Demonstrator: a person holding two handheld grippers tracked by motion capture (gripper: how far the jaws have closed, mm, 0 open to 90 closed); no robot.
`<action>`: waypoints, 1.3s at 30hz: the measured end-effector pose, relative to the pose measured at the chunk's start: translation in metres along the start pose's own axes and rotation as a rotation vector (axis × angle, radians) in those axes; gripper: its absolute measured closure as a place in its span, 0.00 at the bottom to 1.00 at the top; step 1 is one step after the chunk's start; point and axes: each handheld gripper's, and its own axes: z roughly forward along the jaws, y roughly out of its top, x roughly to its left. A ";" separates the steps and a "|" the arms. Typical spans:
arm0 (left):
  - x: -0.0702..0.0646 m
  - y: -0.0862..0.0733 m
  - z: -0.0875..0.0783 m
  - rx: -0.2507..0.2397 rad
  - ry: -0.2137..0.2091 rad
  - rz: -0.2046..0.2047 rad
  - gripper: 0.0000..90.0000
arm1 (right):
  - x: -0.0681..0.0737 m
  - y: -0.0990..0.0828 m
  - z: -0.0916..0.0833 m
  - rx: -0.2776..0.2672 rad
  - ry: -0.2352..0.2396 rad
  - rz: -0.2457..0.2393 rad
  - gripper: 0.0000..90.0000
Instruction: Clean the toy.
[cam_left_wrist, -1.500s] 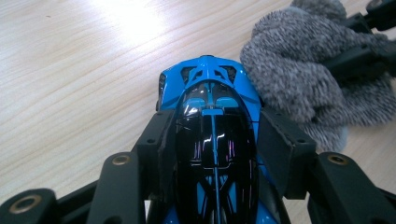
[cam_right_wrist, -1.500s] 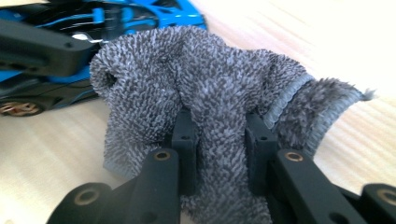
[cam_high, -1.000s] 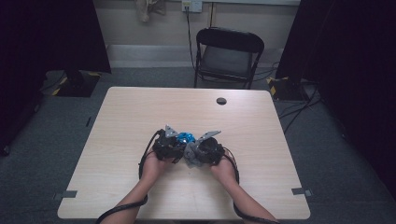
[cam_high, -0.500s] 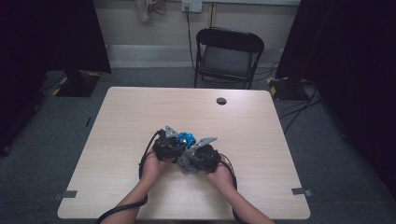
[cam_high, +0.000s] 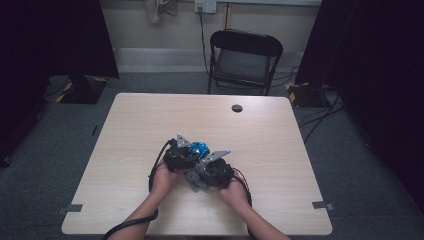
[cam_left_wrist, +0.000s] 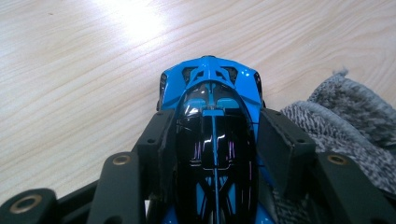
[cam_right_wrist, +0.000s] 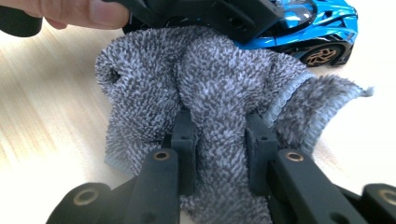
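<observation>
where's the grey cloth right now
The grey cloth is pinched in the right gripper, pressed against the side of the blue toy car held by the left gripper, near the table's middle.

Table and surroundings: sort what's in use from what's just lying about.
In use:
- toy car, gripped by the left tongs
- grey cloth, pinched in the right tongs, against the car

Lying about:
- black disc on the table
- folding chair beyond it
</observation>
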 end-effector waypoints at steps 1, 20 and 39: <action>0.000 0.000 0.000 0.000 0.000 0.001 0.53 | 0.001 0.000 0.000 -0.001 0.003 -0.001 0.79; 0.001 -0.002 -0.001 -0.005 -0.006 0.005 0.53 | -0.006 -0.004 -0.021 -0.027 0.021 -0.001 0.79; 0.001 -0.002 -0.002 -0.001 -0.009 0.013 0.53 | -0.063 0.014 -0.041 -0.040 -0.118 0.081 0.79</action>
